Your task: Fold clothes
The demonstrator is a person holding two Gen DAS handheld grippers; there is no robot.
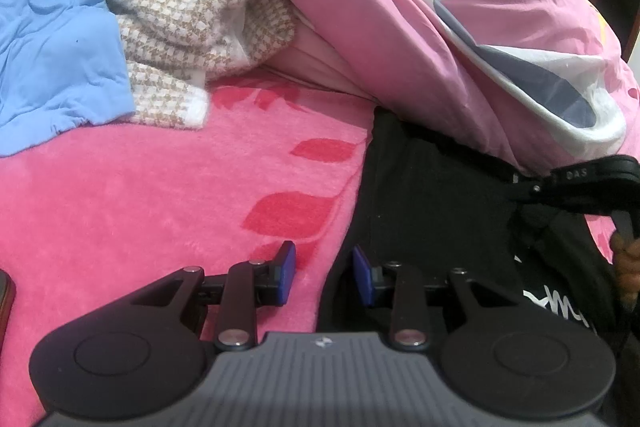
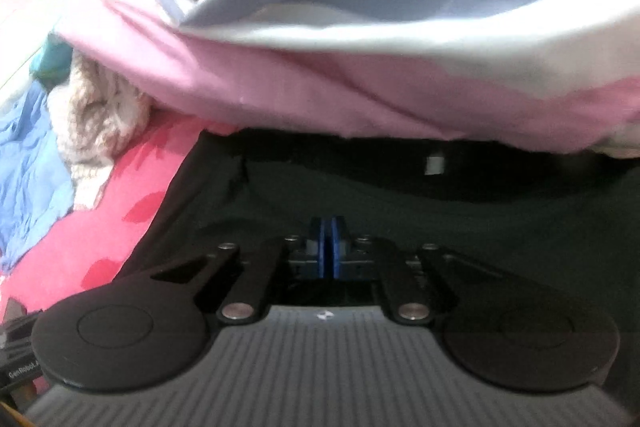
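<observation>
Progress looks early from my end: black cotton garment (image 1: 432, 195) lies partly spread on the pink fleece blanket (image 1: 140, 187), its far edge tucked under the pink-and-white quilt (image 1: 400, 27). My left gripper (image 1: 324, 275) hangs part open, empty, astride the garment's left edge; right gripper (image 2: 329, 247) is closed, whether on cloth I can't tell. Crumpled blue shirt (image 1: 52, 47) and beige houndstooth knit (image 1: 192, 27) remain unfolded.
</observation>
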